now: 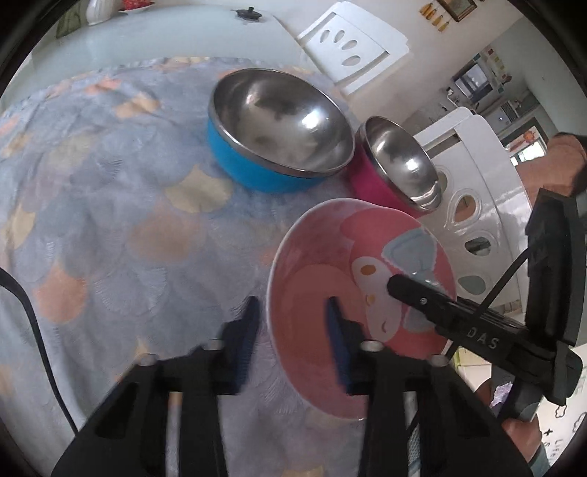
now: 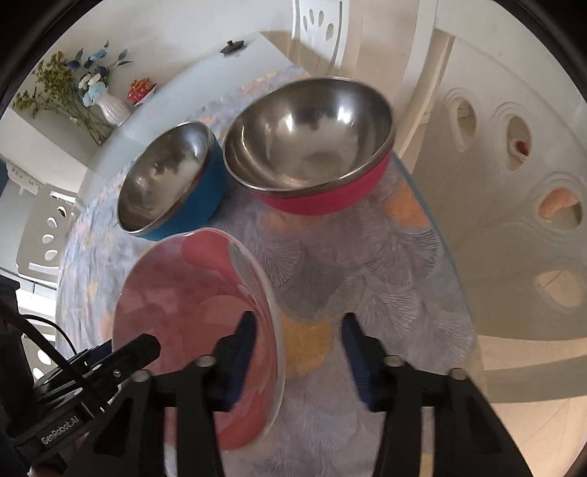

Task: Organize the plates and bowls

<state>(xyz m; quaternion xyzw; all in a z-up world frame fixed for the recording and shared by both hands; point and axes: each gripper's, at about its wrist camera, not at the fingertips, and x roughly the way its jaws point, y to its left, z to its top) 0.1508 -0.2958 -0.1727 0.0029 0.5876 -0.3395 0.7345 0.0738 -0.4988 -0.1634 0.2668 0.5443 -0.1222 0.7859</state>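
A pink plate (image 1: 323, 257) with a cartoon print lies on the patterned cloth (image 1: 110, 190). My left gripper (image 1: 293, 326) straddles its left rim, one finger outside and one over the inside, with a sliver of cloth showing beside the rim. My right gripper (image 2: 297, 348) straddles the opposite rim of the plate (image 2: 183, 286), and a wide gap separates that rim from the outer finger. Behind the plate stand a blue steel-lined bowl (image 1: 279, 124) (image 2: 165, 172) and a magenta steel-lined bowl (image 1: 400, 157) (image 2: 308, 135), side by side and empty.
White chairs with oval cut-outs (image 1: 348, 44) (image 1: 477, 190) ring the round table (image 2: 110, 146). A white vase of flowers (image 2: 110, 106) and a black knob (image 1: 249, 14) sit at the far side. The cloth left of the plate is bare. A person's arm (image 1: 565, 157) shows at right.
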